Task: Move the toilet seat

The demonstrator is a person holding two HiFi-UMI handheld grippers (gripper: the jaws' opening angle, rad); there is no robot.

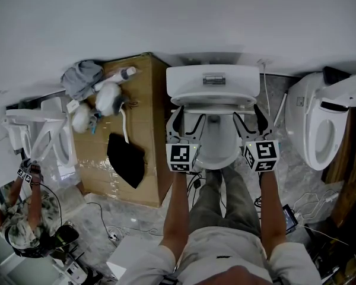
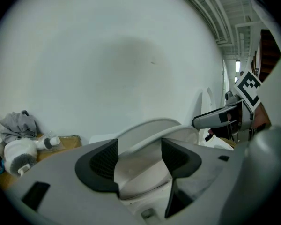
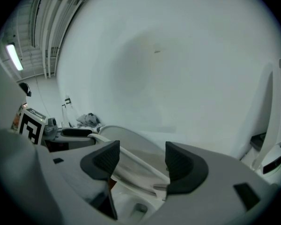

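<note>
The white toilet (image 1: pixel 215 150) stands against the wall with its tank (image 1: pixel 213 82) at the back. Its seat (image 1: pixel 213 107) is tilted up off the bowl. My left gripper (image 1: pixel 187 122) sits at the seat's left side and my right gripper (image 1: pixel 249 121) at its right side. In the left gripper view the seat's rim (image 2: pixel 152 125) runs between the jaws of the left gripper (image 2: pixel 139 146), which stand wide apart. The right gripper (image 3: pixel 141 149) is likewise open, with the seat's rim (image 3: pixel 131 157) passing between its jaws.
A cardboard box (image 1: pixel 143 108) left of the toilet carries a black cloth (image 1: pixel 126 159), white items and a grey cloth. A second toilet (image 1: pixel 320 129) stands to the right. Spare seats (image 1: pixel 47 136) and another person (image 1: pixel 24 218) are at the far left. Cables lie on the floor.
</note>
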